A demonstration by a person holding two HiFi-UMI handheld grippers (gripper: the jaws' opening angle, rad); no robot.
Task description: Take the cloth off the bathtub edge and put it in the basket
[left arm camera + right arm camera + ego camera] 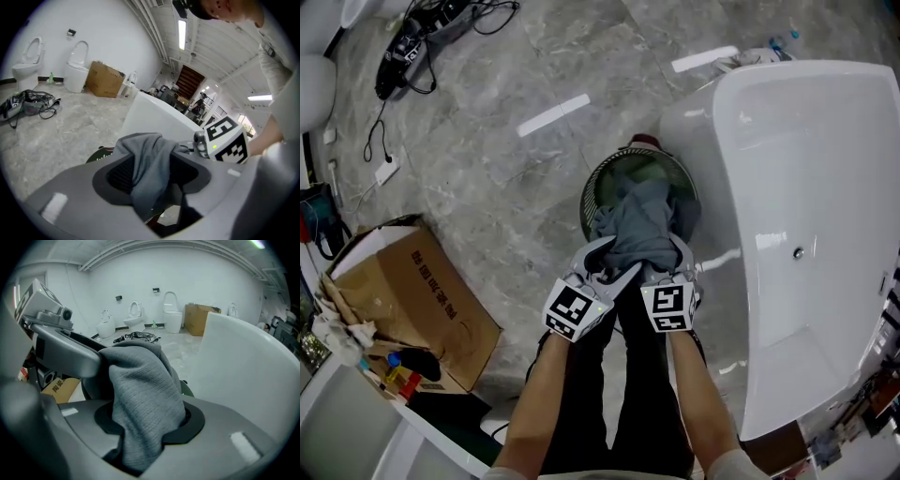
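Observation:
A grey cloth (639,225) hangs bunched over the round dark green mesh basket (602,183), which stands on the floor against the white bathtub (811,178). Both grippers pinch its near end side by side. My left gripper (602,259) is shut on the cloth (147,164), whose folds fill the gap between its jaws. My right gripper (667,258) is shut on the cloth (145,399) too, with fabric draped thickly over its jaws. The cloth's far end sags into the basket's mouth. In the left gripper view the basket (101,154) shows just past the jaws.
An open cardboard box (417,295) sits on the floor at the left with clutter beside it. Cables and a power strip (389,169) lie at the far left. The person's legs stand below the grippers. Toilets (171,310) line the far wall.

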